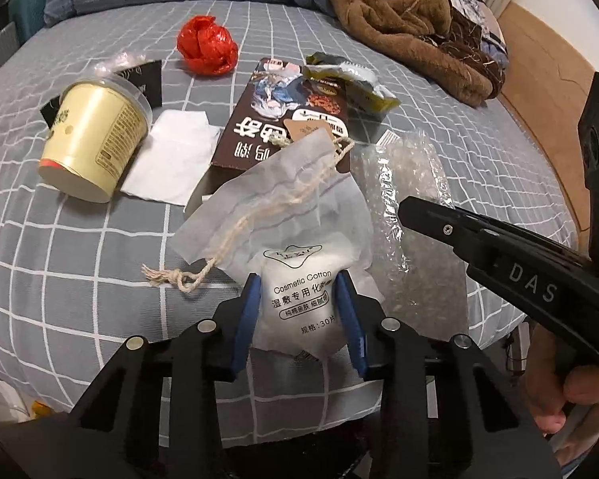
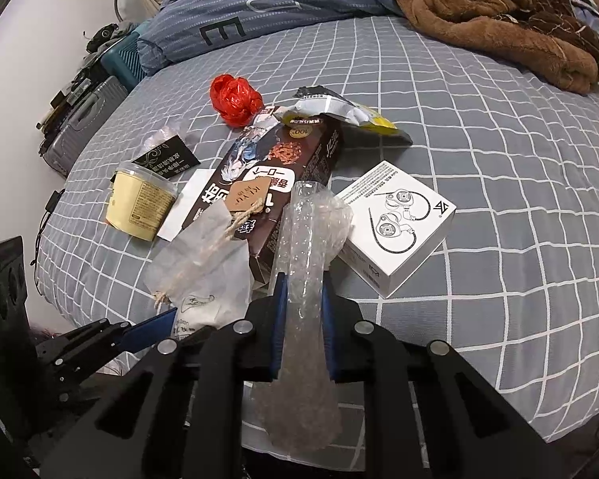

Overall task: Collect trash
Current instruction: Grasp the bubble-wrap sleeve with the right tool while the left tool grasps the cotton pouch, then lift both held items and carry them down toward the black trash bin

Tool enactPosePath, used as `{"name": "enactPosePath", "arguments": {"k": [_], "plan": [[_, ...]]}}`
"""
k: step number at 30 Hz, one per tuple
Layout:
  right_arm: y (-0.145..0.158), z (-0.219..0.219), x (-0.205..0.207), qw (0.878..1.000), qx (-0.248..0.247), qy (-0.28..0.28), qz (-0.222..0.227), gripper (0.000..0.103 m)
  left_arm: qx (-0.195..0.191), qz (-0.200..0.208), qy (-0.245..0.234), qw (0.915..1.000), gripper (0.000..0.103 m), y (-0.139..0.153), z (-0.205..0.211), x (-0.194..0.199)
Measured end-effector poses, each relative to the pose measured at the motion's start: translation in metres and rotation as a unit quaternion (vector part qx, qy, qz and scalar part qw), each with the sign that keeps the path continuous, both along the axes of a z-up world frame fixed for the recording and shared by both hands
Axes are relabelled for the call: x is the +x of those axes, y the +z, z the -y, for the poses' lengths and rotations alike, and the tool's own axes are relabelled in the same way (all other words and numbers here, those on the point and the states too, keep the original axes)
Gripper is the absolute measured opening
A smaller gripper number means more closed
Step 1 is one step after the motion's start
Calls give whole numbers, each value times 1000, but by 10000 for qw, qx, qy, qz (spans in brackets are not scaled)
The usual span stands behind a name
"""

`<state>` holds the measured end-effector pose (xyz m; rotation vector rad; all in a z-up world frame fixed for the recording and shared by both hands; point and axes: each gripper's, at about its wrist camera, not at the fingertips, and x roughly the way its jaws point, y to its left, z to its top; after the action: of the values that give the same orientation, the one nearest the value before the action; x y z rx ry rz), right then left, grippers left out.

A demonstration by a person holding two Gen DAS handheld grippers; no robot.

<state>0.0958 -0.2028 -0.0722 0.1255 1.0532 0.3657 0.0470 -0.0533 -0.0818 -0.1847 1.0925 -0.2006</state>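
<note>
The left gripper [image 1: 297, 303] is pinching the white cosmetic cotton pouch [image 1: 295, 255] between its 2 blue pads, the pouch's drawstring [image 1: 259, 215] trailing over the grey checked bedsheet [image 1: 80, 263]. The right gripper [image 2: 302, 319] is clamping a strip of bubble wrap [image 2: 307, 247] at the bed's near edge, just beside the white earphone box [image 2: 395, 227]. Further back, a brown carton [image 2: 275, 175], a yellow cup [image 2: 139, 203] on its side, a white tissue [image 1: 171, 159], a red plastic ball [image 2: 235, 97] and a crumpled snack wrapper [image 2: 339, 113] are lying scattered.
</note>
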Motion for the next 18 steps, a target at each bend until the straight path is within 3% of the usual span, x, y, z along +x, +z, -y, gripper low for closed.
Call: {"name": "enactPosePath", "arguments": {"k": [18], "plan": [[34,11,-35,9977,-311,-186,578,15,555,590,380,9960,38,34,-10,-24]]}}
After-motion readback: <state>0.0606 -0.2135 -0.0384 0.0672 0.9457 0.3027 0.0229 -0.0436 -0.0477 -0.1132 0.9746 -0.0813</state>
